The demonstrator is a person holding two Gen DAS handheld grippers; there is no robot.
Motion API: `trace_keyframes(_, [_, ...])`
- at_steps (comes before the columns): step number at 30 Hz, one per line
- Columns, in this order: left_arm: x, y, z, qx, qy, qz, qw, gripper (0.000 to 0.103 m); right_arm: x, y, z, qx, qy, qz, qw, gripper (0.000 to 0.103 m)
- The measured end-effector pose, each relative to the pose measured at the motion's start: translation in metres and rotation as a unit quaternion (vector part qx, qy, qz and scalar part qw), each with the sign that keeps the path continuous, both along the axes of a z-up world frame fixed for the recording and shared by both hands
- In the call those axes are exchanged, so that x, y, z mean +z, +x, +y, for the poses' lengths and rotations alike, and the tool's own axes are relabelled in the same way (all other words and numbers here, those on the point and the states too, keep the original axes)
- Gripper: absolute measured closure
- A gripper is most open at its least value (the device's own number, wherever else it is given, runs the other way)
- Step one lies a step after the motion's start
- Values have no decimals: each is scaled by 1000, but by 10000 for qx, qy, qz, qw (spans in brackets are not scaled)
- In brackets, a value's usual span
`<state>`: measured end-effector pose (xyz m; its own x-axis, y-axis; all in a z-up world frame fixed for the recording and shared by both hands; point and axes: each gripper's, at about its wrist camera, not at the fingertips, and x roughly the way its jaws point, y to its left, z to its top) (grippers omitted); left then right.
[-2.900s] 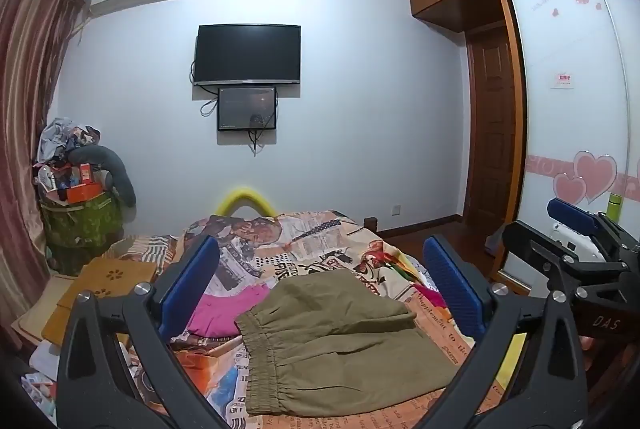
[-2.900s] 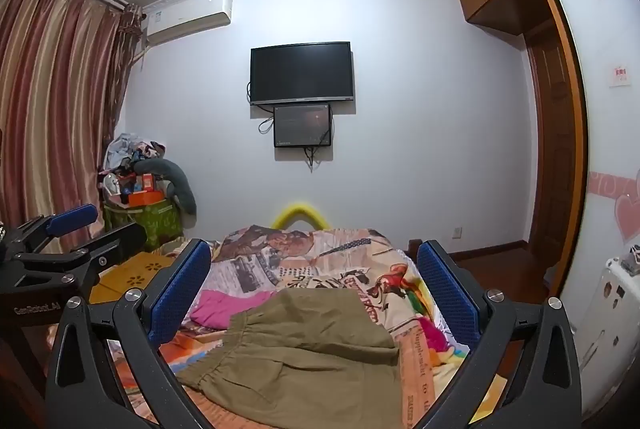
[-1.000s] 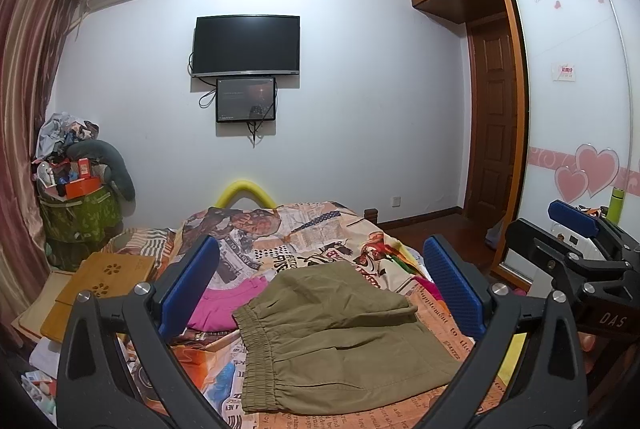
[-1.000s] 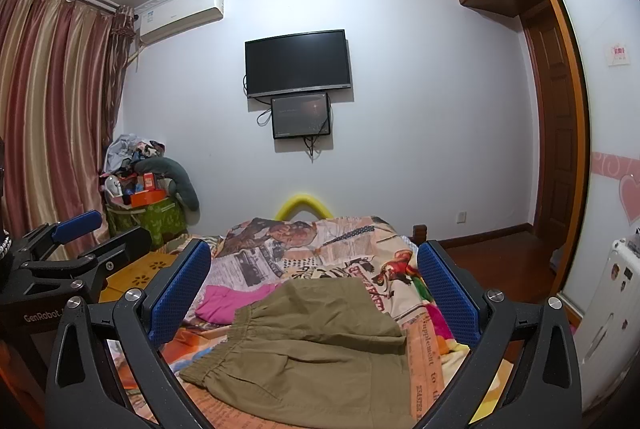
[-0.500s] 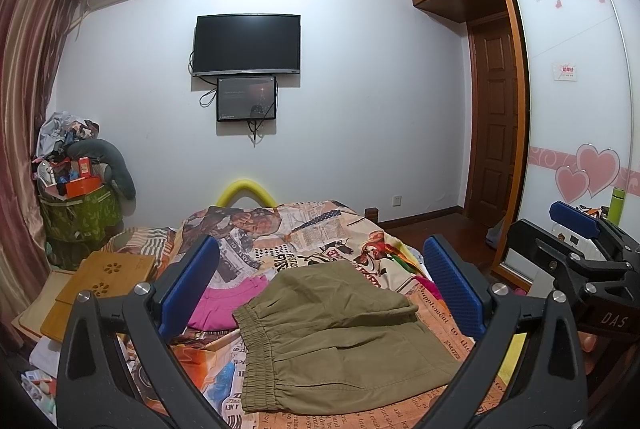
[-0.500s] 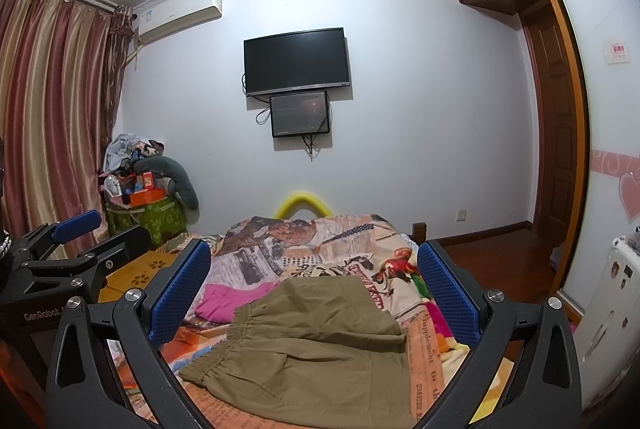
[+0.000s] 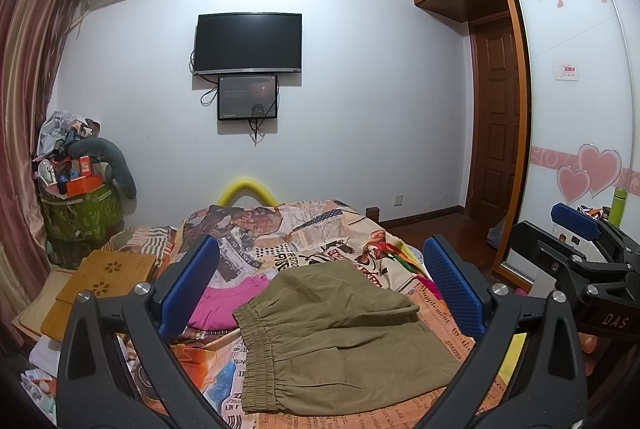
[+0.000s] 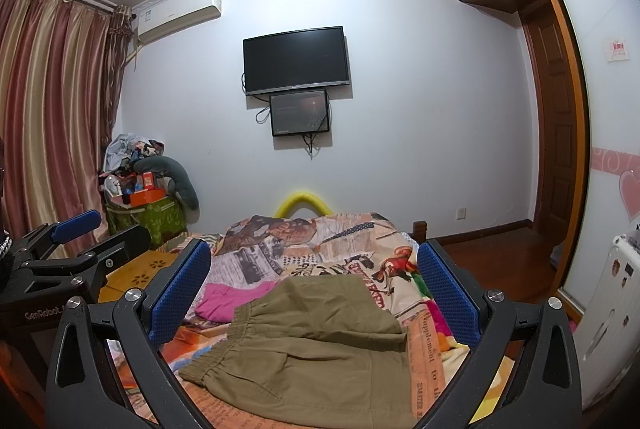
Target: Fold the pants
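Olive-khaki pants point(image 7: 340, 337) lie folded into a compact stack on the bed, elastic waistband toward the left; they also show in the right wrist view point(image 8: 320, 349). My left gripper point(image 7: 320, 289) hovers above and in front of them, open, with nothing between its blue pads. My right gripper point(image 8: 314, 289) is likewise open and empty, held above the pants. Each gripper shows in the other's view: the right one point(image 7: 576, 229) at the right edge, the left one point(image 8: 76, 225) at the left edge.
The bed point(image 7: 312, 229) has a busy newspaper-print cover. A pink garment point(image 7: 228, 301) lies left of the pants. A wooden lap tray point(image 7: 100, 281) and a cluttered green bin point(image 7: 80, 213) stand to the left. A wardrobe with heart stickers point(image 7: 580, 149) stands at the right.
Both grippers have tilted slightly downward and steadied, so the room sits a little higher in view. The pants have not moved and both grippers have stayed open.
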<state>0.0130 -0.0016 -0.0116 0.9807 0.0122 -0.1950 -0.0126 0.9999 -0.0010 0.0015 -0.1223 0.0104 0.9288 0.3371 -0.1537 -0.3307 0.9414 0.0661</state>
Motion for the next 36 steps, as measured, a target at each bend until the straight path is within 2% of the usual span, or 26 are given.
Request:
trace_keyframes(6, [-8,12,4,16,-45,128,9999,0,-6,3,2,-42,-30,107,9999,0])
trace_keyframes(10, [-16,34,9,75,-27,336,9994,0,-16,14,3,-112,-91,275,9995,0])
trace_keyframes(16, [-40,82,22,253,-36,869,9959,0,-35,47,-5,-294,-303,684,9968,0])
trace_keyframes(20, [-63,123,35,353,-39,1389,9897,0,-56,74,-9,-409,-486,1023,9927,0])
trace_keyframes(26, [-114,181,58,540,-23,2287,9720,0,-92,113,-18,-486,-997,1621,9805,0])
trace_keyframes(29, [-140,206,70,625,-21,2664,9618,0,-113,134,-27,-404,-1004,2070,9723,0])
trace_keyframes(33, [-175,236,94,703,-281,3170,9454,0,-138,163,-38,-333,-971,2572,9609,0])
trace_keyframes(36, [-197,253,107,795,-321,3476,9337,0,-155,180,-42,-297,-1006,2866,9523,0])
